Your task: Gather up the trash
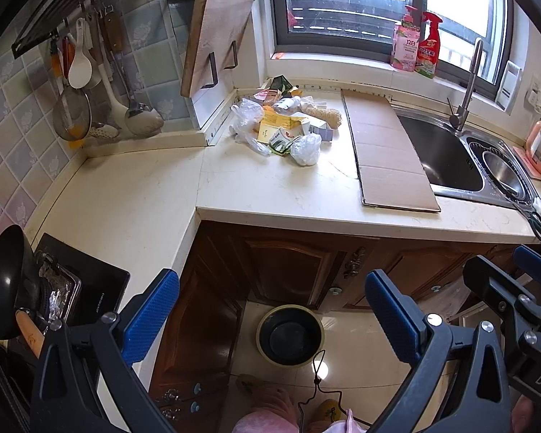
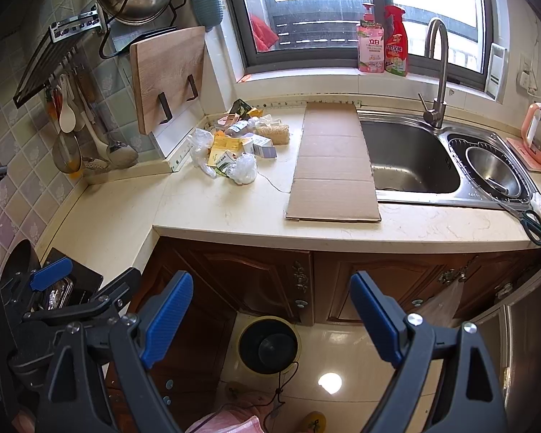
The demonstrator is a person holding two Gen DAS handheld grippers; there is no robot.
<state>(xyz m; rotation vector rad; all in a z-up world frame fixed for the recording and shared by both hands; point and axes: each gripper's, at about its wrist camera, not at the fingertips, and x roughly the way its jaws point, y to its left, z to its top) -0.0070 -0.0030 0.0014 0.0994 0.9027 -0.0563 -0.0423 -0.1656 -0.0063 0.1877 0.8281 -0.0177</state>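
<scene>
Presently nothing is held: left gripper (image 1: 270,310) and right gripper (image 2: 272,310) gape wide; trash pile (image 1: 283,126), upper centre, must be approached.

Left gripper (image 1: 270,317): jaws wide apart, nothing between blue pads (image 1: 151,310), fingers pointing forward and level. Right gripper (image 2: 270,321): jaws equally spread, empty, same forward pose. Both side by side, close, each visible at edge of other's view. Person's foot below, between fingers.

Two bottles (image 2: 369,41) are standing on the windowsill. One cardboard sheet (image 2: 333,166) and one trash pile (image 2: 234,144) are lying on the counter.
</scene>
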